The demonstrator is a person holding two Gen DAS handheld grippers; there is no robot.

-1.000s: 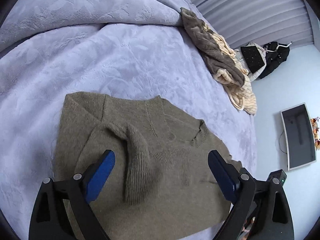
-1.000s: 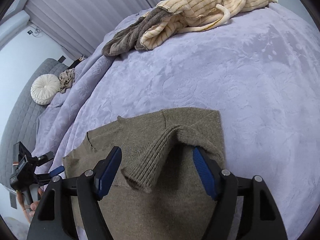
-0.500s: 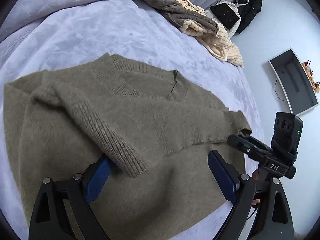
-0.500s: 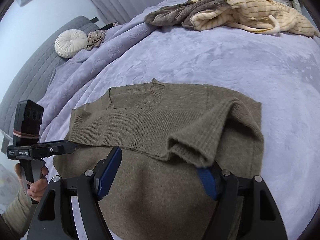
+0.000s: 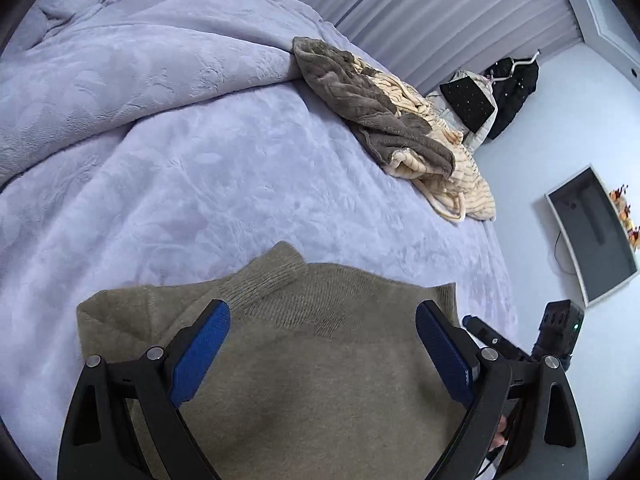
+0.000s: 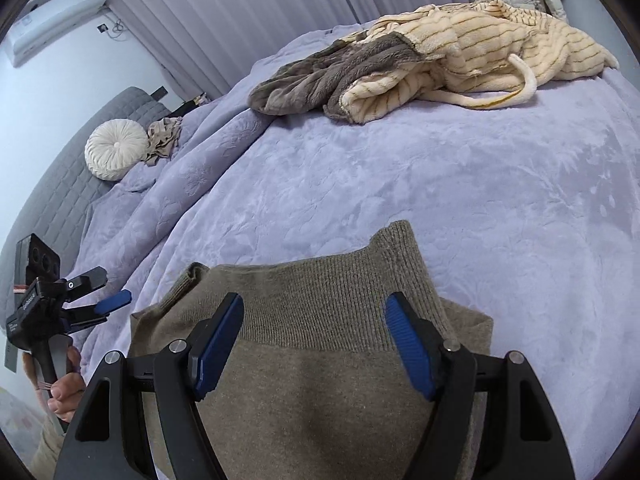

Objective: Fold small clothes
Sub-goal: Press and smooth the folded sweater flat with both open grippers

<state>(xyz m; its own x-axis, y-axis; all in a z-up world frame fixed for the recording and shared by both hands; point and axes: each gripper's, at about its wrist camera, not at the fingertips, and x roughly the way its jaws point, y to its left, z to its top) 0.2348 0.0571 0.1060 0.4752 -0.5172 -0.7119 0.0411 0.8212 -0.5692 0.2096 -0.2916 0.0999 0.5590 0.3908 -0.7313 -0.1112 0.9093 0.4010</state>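
Olive-brown ribbed knit sweater (image 5: 320,360) lies on lavender plush bedspread (image 5: 180,168), filling lower centre of both wrist views, already doubled over with a ribbed band across the top layer and one ribbed corner poking up toward frame centre. Left gripper (image 5: 322,356) spread wide, blue pads either side of the knit, gripping nothing. Right gripper (image 6: 314,344) likewise spread, nothing pinched; whether its pads touch the fabric can't be told. Left tool also shows at left edge of the right view.

Handling guess: soft, light, floppy knit, stretches and sags if lifted by one point, grippy against the plush so it drags rather than slides. Best pinch is the thicker ribbed band or a folded corner, through both layers. Beige-and-grey fleece pile (image 6: 420,60) sits upper frame, well apart.
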